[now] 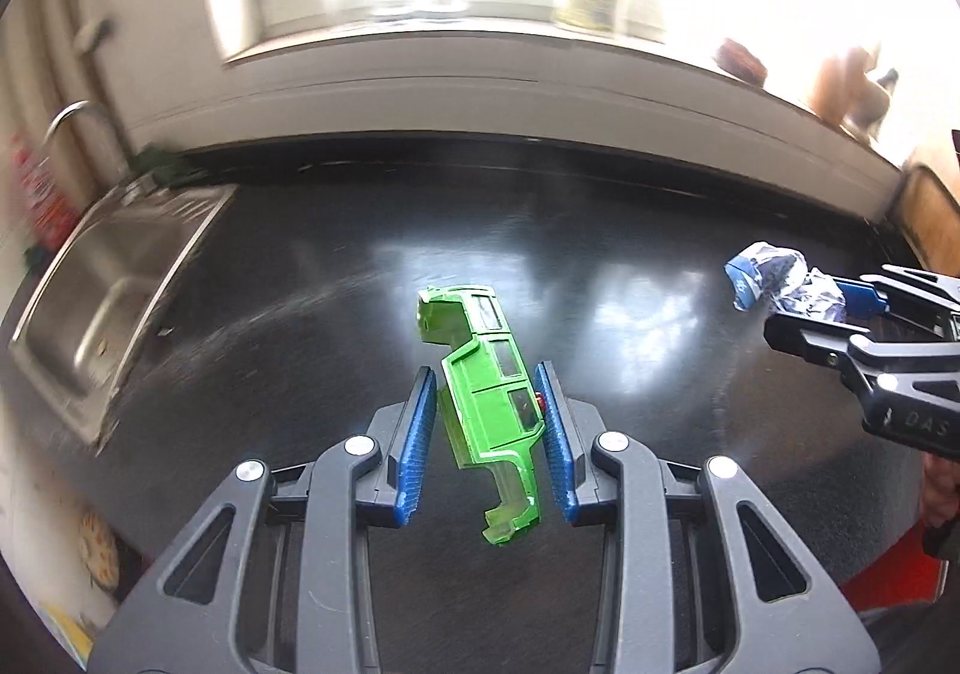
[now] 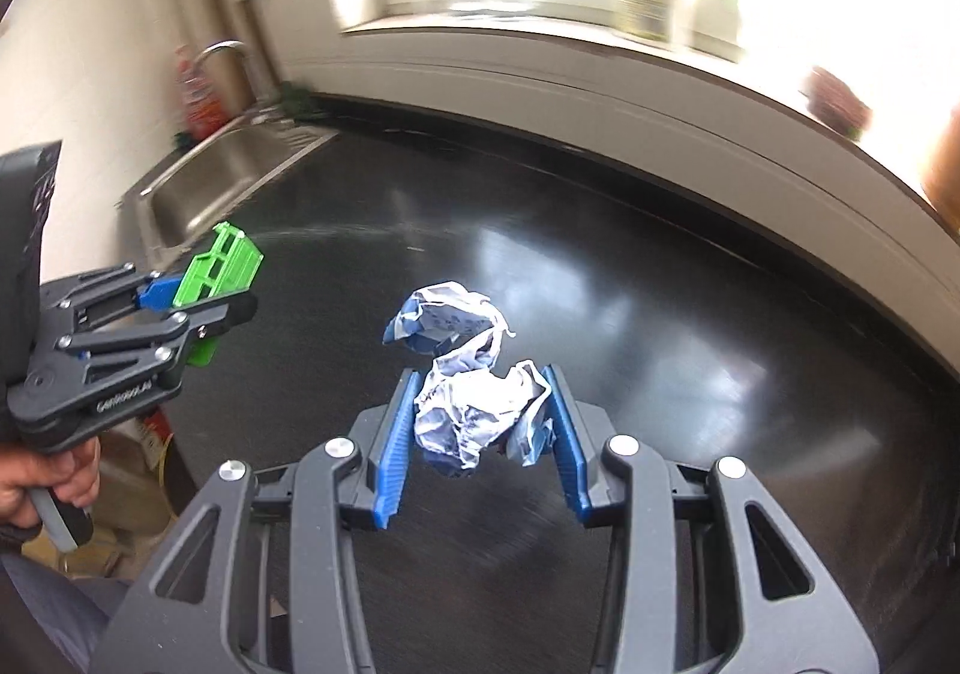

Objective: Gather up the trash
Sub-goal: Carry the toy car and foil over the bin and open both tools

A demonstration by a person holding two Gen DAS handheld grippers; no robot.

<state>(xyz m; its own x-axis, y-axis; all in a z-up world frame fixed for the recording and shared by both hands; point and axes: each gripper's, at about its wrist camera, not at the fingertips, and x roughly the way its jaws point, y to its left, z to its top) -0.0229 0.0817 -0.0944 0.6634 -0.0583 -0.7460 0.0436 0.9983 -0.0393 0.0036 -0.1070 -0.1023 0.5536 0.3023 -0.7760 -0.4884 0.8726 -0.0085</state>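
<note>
The left gripper point(image 1: 487, 437) is hovering above the dark glossy surface point(image 1: 600, 230), pointing toward the window wall, and its blue-padded fingers point(image 1: 417, 446) are closing on a green plastic toy-car body point(image 1: 489, 410). The shell is hanging tilted between the pads, its roof and windows facing the camera and its front end sticking out past the fingertips; the right pad is touching its side, while a narrow gap is showing at the left pad. From the right wrist view the same gripper point(image 2: 231, 308) is appearing at the left edge, with a bare hand point(image 2: 48, 479) wrapping its handle and the green shell point(image 2: 222, 266) jutting forward from it.

The right gripper point(image 2: 480, 425) is also being held over the surface, level with the left one and well apart from it. Its fingers point(image 2: 396, 443) are pinching a crumpled white-and-blue wrapper point(image 2: 474, 404), a wrinkled wad with blue print whose upper twist is curling up beyond the fingertips. In the left wrist view that wrapper point(image 1: 774, 284) is showing at the right, clamped in the black gripper point(image 1: 840, 308).

A steel sink point(image 1: 114, 290) with a curved tap point(image 1: 75, 119) is sitting at the far left of the surface.
</note>
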